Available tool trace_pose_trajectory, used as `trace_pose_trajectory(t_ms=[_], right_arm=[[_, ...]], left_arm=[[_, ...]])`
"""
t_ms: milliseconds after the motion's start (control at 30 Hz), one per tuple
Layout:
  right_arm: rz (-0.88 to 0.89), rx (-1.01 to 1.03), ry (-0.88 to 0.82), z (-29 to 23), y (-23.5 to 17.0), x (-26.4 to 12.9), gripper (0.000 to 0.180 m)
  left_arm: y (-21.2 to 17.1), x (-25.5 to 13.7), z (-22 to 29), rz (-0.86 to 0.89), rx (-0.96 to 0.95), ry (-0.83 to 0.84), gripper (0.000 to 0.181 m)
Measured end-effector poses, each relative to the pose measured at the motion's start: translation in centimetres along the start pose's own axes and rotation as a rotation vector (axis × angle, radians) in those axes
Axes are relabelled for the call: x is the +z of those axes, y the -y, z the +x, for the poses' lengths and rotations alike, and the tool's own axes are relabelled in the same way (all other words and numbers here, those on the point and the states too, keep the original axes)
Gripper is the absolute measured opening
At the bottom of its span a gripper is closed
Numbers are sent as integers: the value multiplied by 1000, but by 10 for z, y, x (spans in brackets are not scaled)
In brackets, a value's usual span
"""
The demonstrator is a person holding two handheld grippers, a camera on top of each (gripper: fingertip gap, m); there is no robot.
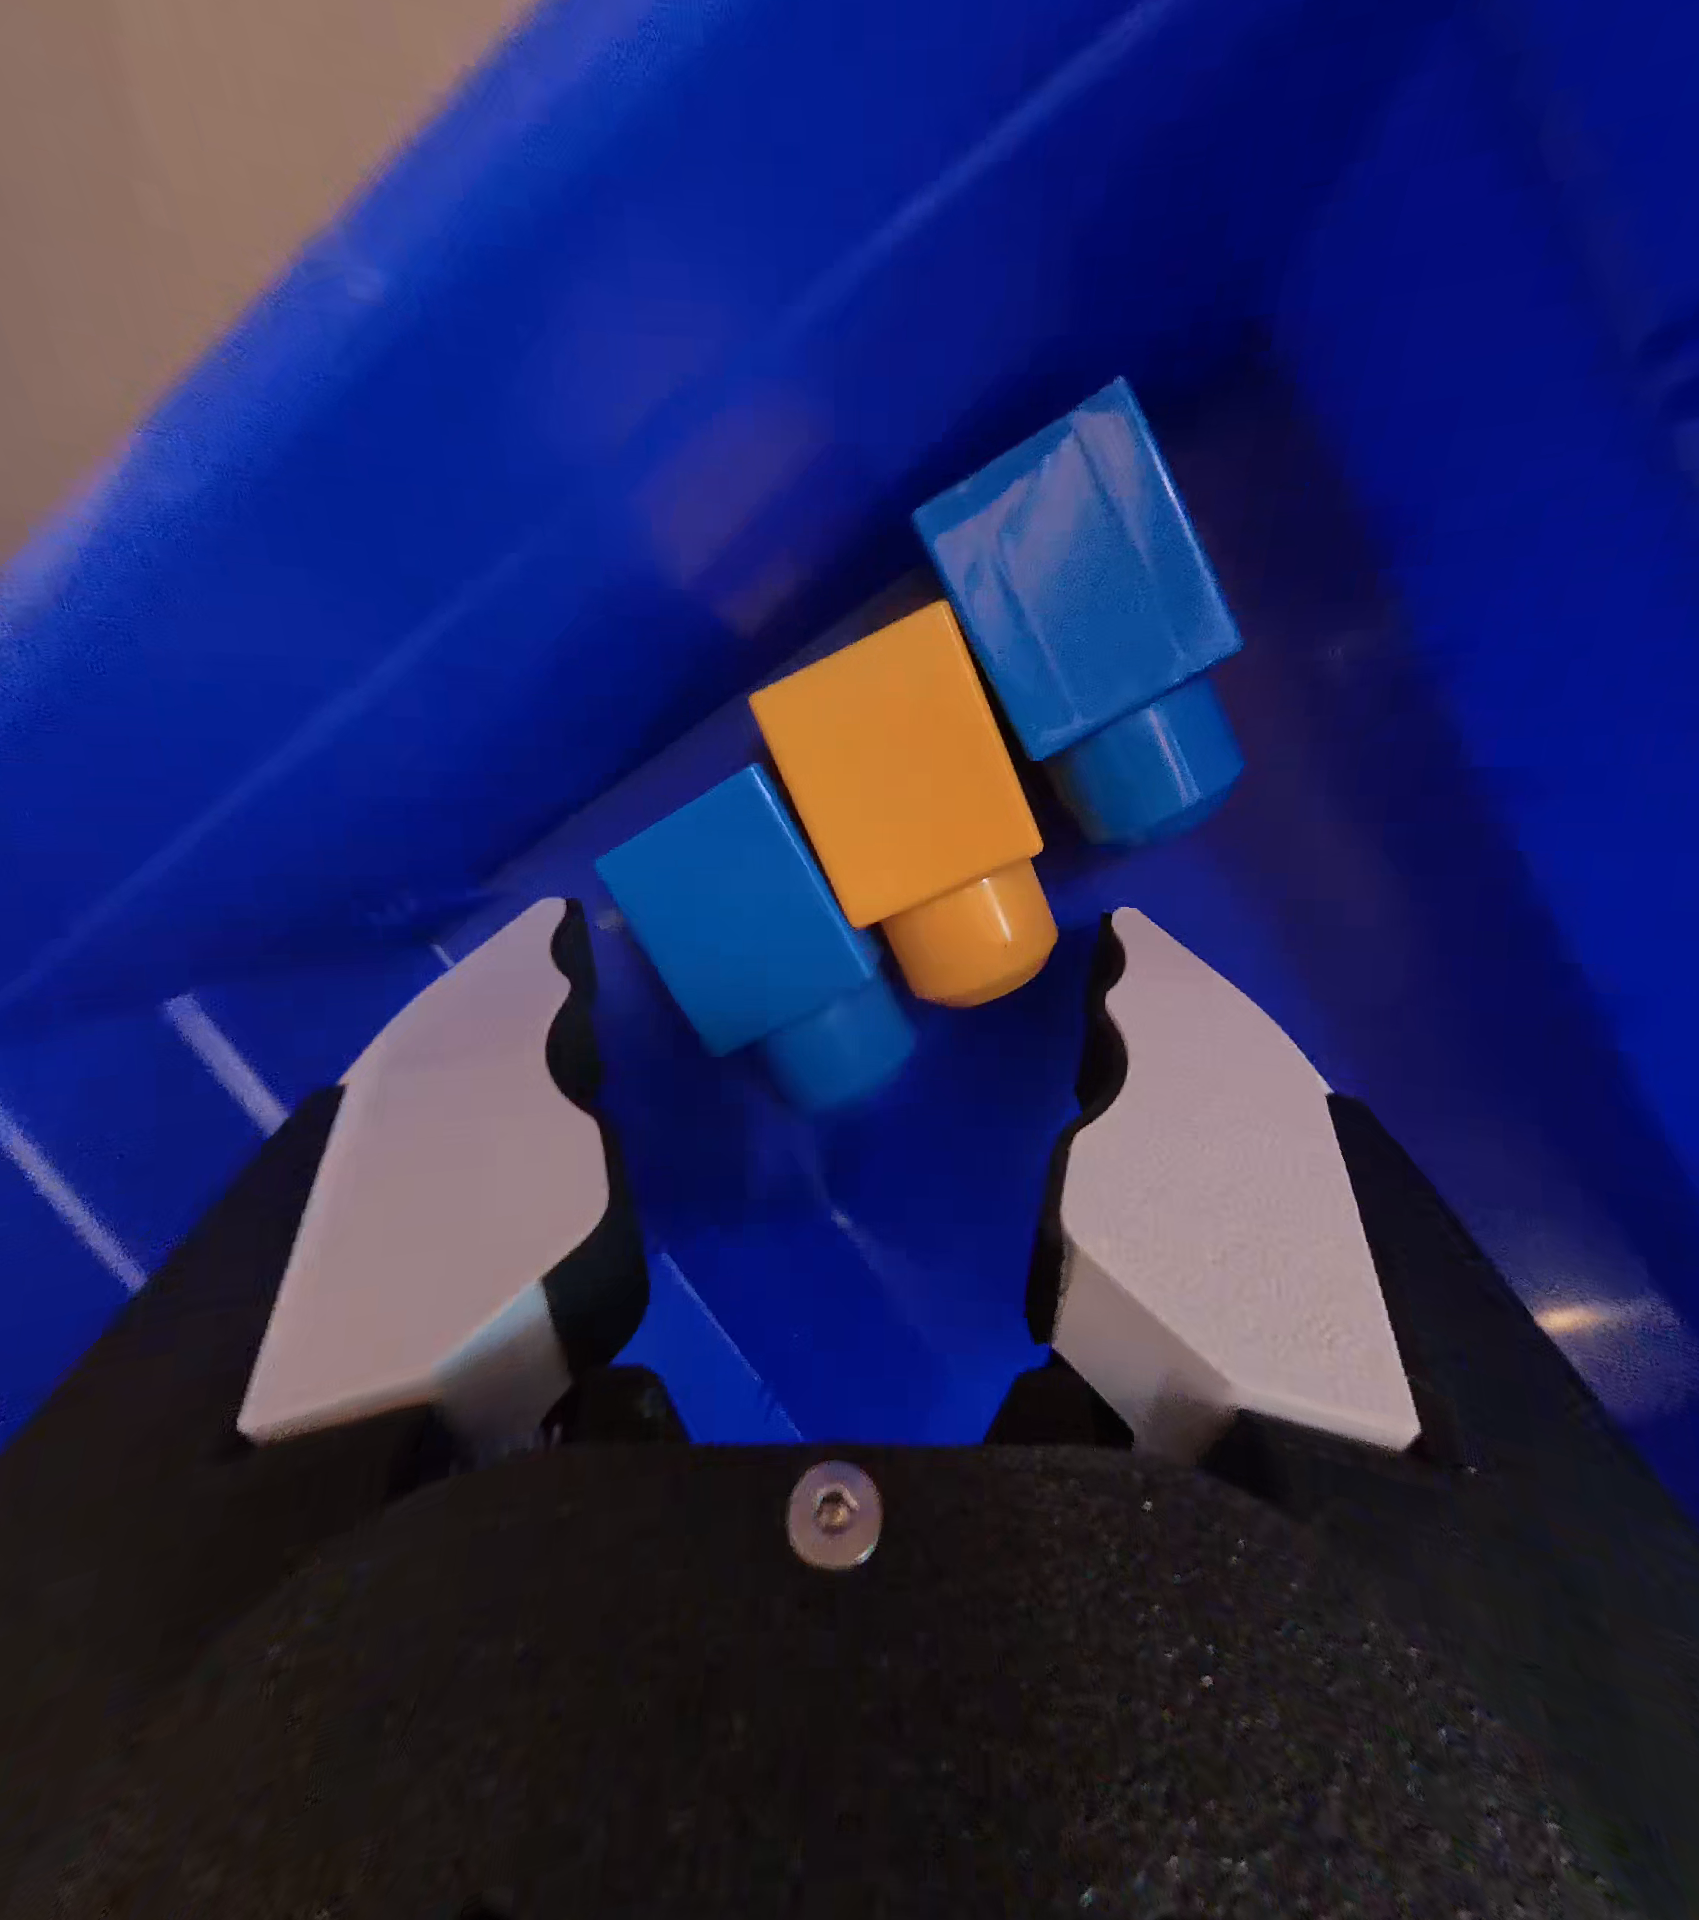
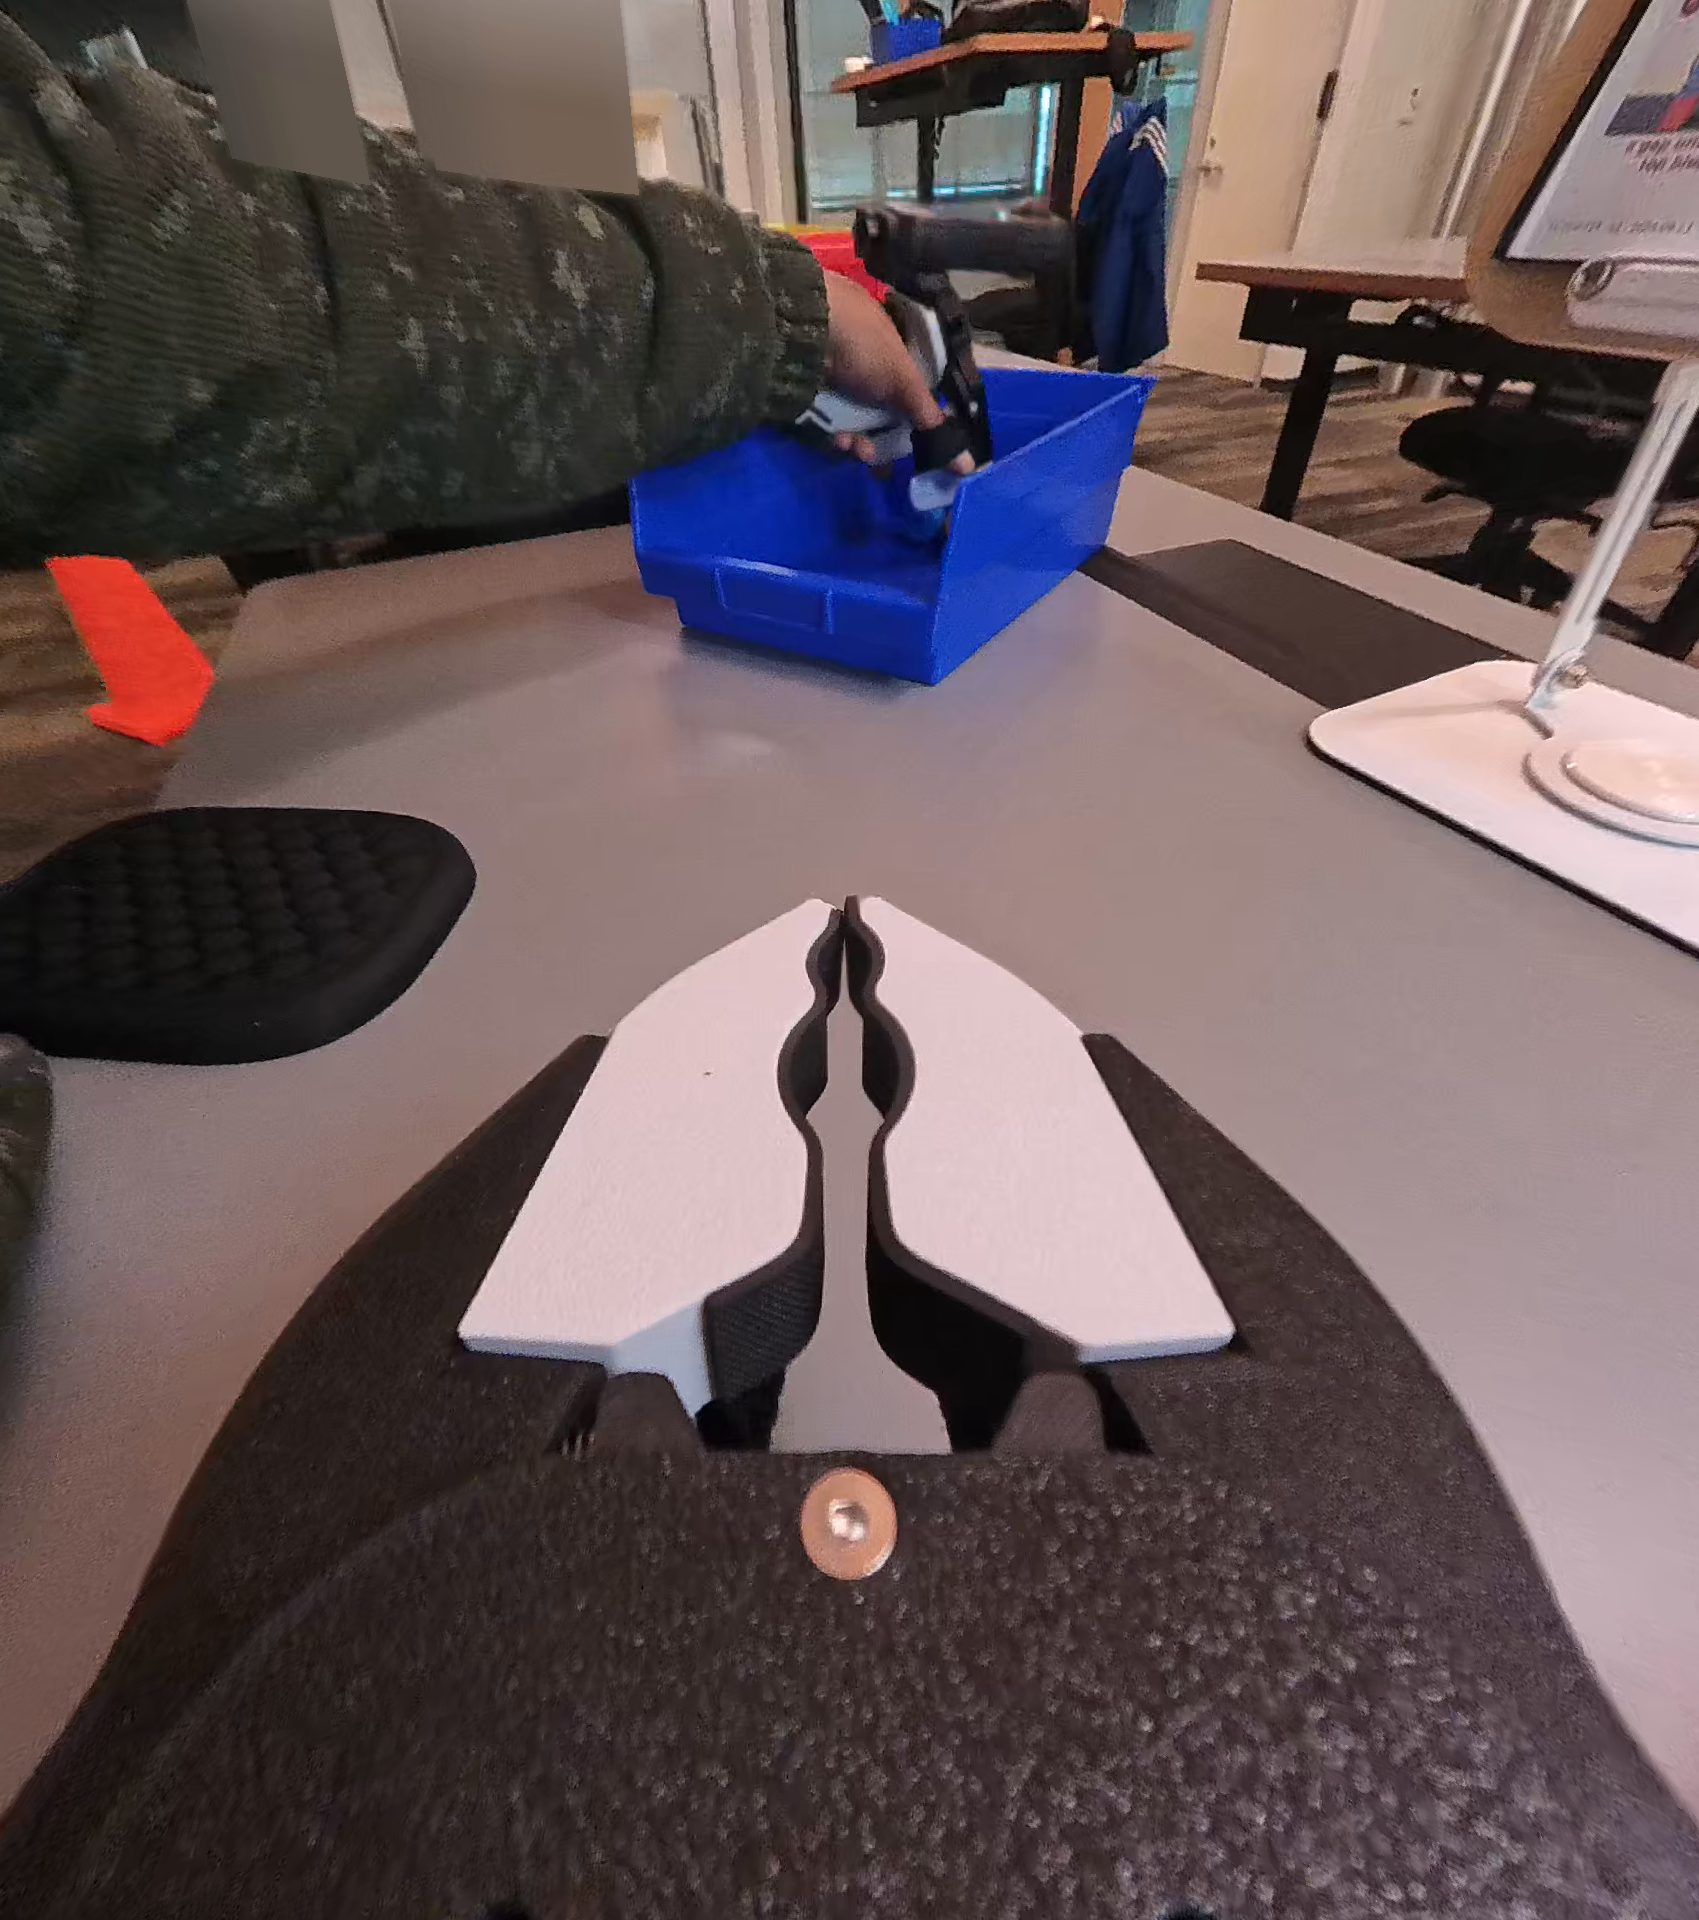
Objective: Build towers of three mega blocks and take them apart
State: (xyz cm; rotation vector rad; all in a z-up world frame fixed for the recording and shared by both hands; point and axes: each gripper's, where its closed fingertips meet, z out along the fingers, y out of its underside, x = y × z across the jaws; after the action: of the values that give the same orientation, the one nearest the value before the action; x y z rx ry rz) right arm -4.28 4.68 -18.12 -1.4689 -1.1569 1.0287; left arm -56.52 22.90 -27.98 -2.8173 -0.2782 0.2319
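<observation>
Low in the left wrist frame, left gripper (image 1: pixel 845 920): white wavy-edged fingers spread, empty. Just beyond, centre frame, three glossy one-stud blocks lie side by side in the blue plastic bin (image 1: pixel 409 623): blue block (image 1: pixel 736 904), orange block (image 1: pixel 892 764), farther blue block (image 1: pixel 1073 582). Right gripper (image 2: pixel 845 906): tips touching, empty, over smooth grey table (image 2: pixel 1032 831).

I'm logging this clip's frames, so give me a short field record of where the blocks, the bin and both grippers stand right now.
bin: blue bin on the grey table
blocks: three loose in the bin, lying on their sides side by side: near blue block, orange block, far blue block
towers: none built
left gripper: open, inside the bin, just short of the near blue block, holding nothing
right gripper: shut, empty, over the table, away from the bin
</observation>
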Motion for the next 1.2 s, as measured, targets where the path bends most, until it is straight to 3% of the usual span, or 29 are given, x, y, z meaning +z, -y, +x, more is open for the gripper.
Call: trace_pose_trajectory(t_ms=[67, 167, 433, 467, 733, 933, 1067, 1200], right_arm=[[6, 44, 22, 0, -1, 1, 0], [10, 75, 28, 1, -1, 1, 0], [9, 56, 11, 3, 0, -2, 0], [6, 47, 11, 2, 0, -3, 0], [-19, 2, 32, -8, -2, 0, 0], [-14, -19, 37, -13, 0, 2, 2], [-50, -68, 30, -18, -4, 10, 30], [-89, -238, 45, -39, -5, 17, 44]], left_arm=[[-3, 8, 5, -11, -25, -47, 89], [2, 10, 11, 41, -71, -112, 71], [-8, -11, 9, 12, 80, -33, 62], [-8, -19, 4, 24, 115, 7, 42], [-28, -76, 40, 116, 360, -98, 41], [-68, -170, 162, 366, 791, -303, 41], [-146, -219, 270, 420, 1183, -439, 41], [-233, -228, 354, 381, 1548, -505, 41]])
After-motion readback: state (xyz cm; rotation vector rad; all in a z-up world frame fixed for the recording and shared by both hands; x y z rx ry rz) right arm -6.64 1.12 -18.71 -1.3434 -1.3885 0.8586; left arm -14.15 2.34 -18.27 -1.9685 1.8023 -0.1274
